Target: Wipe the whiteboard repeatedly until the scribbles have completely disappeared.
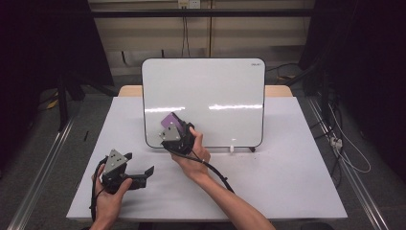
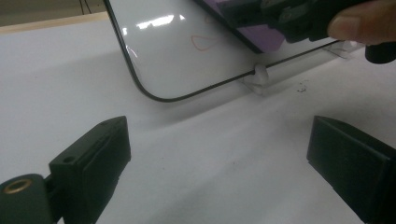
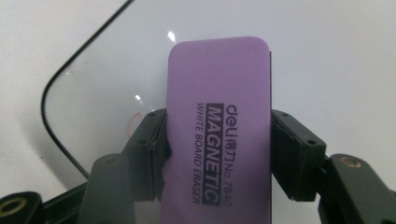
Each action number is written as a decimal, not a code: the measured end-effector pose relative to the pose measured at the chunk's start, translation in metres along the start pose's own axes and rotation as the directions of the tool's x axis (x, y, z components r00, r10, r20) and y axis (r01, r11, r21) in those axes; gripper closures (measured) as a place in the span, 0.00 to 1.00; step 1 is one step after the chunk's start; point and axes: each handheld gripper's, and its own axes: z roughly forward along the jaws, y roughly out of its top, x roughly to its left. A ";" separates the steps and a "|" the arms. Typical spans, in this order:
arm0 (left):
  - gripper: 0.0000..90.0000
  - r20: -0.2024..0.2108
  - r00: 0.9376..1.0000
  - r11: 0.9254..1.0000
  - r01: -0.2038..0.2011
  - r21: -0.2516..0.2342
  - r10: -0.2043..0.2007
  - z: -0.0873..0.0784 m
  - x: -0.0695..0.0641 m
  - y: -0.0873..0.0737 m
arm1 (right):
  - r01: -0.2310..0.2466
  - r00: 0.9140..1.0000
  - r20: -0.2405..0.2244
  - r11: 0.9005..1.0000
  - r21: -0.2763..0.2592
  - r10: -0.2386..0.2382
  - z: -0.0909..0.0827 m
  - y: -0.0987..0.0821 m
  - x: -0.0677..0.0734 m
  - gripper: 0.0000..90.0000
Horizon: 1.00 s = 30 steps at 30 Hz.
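R gripper (image 3: 218, 154) pinches purple whiteboard eraser (image 3: 219, 116) against whiteboard (image 1: 215, 91), near its lower-left corner. L gripper (image 2: 219, 163): jaws spread wide, nothing between, over table (image 1: 287, 172) at near left.

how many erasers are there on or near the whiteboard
1. A purple eraser is clamped in the right gripper and held against the lower left part of the whiteboard. More could be hidden behind the board.

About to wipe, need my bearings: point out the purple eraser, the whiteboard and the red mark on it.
purple eraser (image 3: 219, 140): right gripper view, printed face between the jaws.
whiteboard (image 1: 210, 86): high view, bare white surface.
red mark (image 2: 204, 42): left gripper view, its outline on the board.
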 end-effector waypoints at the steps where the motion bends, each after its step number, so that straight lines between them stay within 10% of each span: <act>1: 0.07 0.002 1.000 1.000 0.003 -0.001 -0.003 0.000 0.000 0.000 | 0.000 1.000 -0.010 1.000 0.001 0.000 0.001 0.001 0.003 0.47; 16: 0.07 0.001 1.000 1.000 0.013 -0.005 -0.013 -0.003 0.002 -0.001 | 0.015 0.998 -0.064 1.000 -0.007 -0.016 0.009 0.012 0.030 0.47; 30: 0.07 -0.008 1.000 1.000 0.016 -0.011 -0.016 -0.006 0.003 -0.001 | -0.093 0.995 0.038 0.996 0.003 0.093 -0.010 -0.010 -0.039 0.47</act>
